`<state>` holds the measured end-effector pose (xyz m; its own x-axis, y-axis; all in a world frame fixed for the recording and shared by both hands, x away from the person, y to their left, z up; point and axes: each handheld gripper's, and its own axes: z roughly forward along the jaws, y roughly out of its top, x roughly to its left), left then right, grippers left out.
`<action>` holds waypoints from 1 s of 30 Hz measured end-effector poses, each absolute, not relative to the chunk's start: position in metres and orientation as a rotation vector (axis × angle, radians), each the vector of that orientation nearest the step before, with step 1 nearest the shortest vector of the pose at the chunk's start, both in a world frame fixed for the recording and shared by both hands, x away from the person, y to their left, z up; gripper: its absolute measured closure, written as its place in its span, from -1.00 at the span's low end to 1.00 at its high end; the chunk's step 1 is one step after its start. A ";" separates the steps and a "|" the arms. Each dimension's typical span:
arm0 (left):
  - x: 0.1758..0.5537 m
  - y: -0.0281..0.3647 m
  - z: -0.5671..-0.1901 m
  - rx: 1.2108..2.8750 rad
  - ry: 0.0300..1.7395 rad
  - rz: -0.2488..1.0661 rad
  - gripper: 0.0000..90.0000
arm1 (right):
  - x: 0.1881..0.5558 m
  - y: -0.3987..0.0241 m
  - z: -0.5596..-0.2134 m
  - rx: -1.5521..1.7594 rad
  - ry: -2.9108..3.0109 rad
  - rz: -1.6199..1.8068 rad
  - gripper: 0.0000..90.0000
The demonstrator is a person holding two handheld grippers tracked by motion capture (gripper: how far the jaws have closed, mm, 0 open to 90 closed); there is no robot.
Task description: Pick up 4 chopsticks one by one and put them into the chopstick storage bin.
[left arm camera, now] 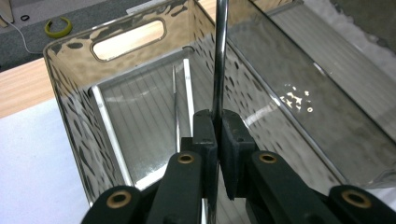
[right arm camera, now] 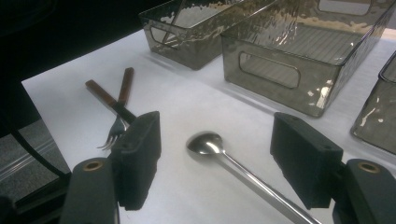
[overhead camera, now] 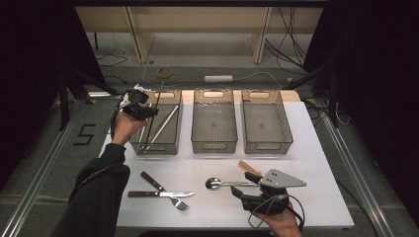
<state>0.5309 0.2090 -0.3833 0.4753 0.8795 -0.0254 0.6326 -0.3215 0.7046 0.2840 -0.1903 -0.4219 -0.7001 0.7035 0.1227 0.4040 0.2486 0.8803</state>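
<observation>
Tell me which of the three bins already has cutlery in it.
The left bin. Metal utensils lie slanted inside it, and the left tool holds another utensil over it. The middle bin and right bin look empty.

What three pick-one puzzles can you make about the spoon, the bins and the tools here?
1. Where is the spoon lying?
A. on the table
B. in the middle bin
C. on the floor

2. How many clear bins stand in a row?
A. two
B. three
C. five

3. What is the left tool doing?
A. hanging open
B. pinching a metal rod
C. gripping a fork

Answers:
1 A, it lies on the white table between the right tool's open jaws.
2 B, left bin, middle bin, right bin.
3 B, its jaws squeeze the metal rod over the left bin.
</observation>
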 end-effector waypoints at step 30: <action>0.489 0.205 -0.388 2.062 1.267 0.433 -0.06 | 0.285 -0.194 -0.420 1.042 2.211 1.436 -0.23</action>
